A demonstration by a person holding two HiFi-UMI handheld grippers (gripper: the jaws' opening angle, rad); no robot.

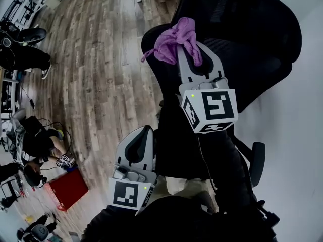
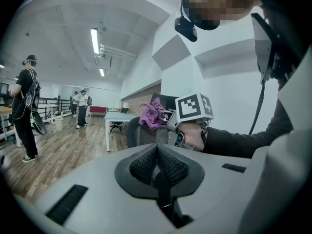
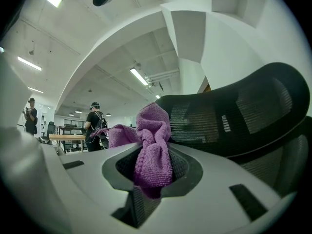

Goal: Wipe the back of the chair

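Note:
A black mesh office chair fills the upper right of the head view. My right gripper is shut on a purple cloth, which it holds at the chair's upper part. In the right gripper view the cloth bulges from between the jaws, with the chair's mesh back just behind it. My left gripper is lower and to the left, beside the chair and apart from it. Its jaws are shut with nothing between them. In the left gripper view the left gripper faces the cloth and the right gripper's marker cube.
Wood floor spreads to the left, with a red box and a person standing on it. A white table stands beyond the chair. More people stand across the room. A pale wall lies to the right of the chair.

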